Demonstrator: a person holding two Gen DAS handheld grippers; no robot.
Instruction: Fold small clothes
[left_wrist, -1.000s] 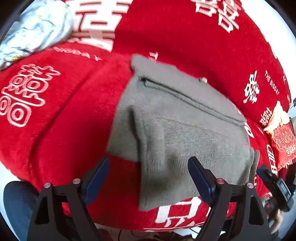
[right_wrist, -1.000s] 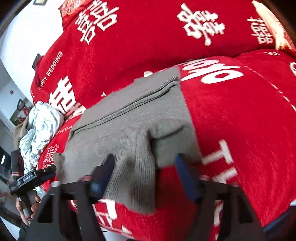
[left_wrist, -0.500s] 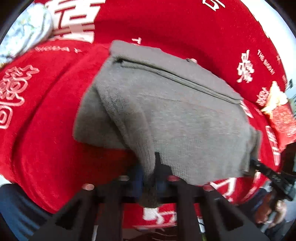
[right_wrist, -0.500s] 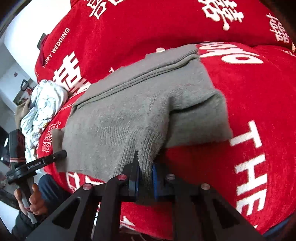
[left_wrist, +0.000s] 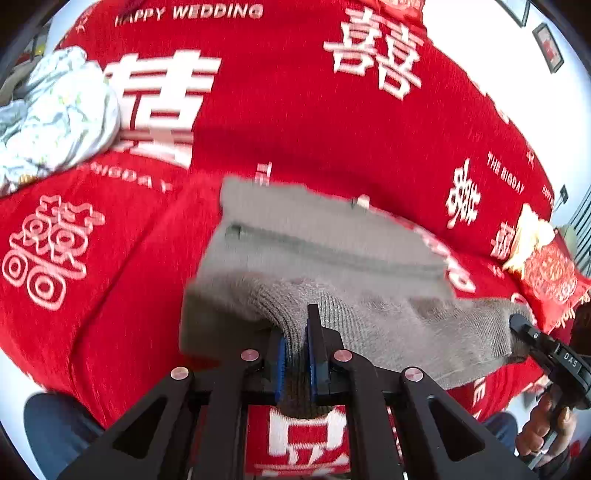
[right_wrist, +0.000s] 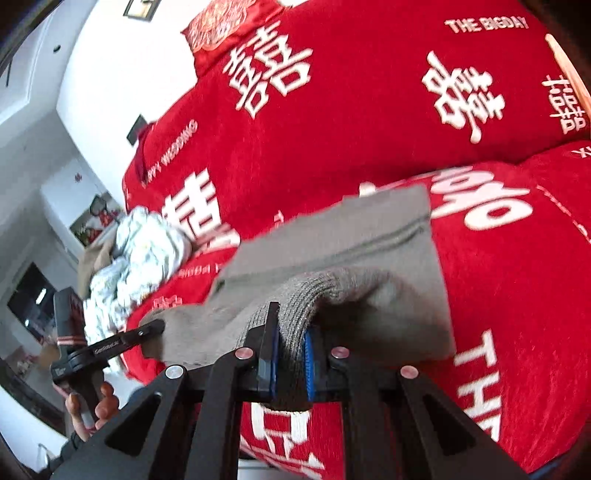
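Observation:
A grey knitted garment (left_wrist: 332, 254) lies partly folded on the red sofa cover (left_wrist: 295, 122). My left gripper (left_wrist: 295, 350) is shut on its near ribbed hem at the left corner and holds it lifted off the seat. My right gripper (right_wrist: 291, 350) is shut on the same hem at the right corner of the grey garment (right_wrist: 332, 251), also lifted. The hem stretches between the two grippers. Each gripper shows in the other's view, the right gripper (left_wrist: 524, 328) at the far right edge, the left gripper (right_wrist: 147, 328) at the left.
A crumpled pale patterned cloth (left_wrist: 55, 114) lies on the sofa to the left; it also shows in the right wrist view (right_wrist: 140, 254). A red embroidered cushion (left_wrist: 550, 273) sits at the right. The sofa back (right_wrist: 332, 92) rises behind the garment.
Both grippers have shut on the garment's near hem and raised it, and the hem now moves up and towards the sofa back, folding over the rest.

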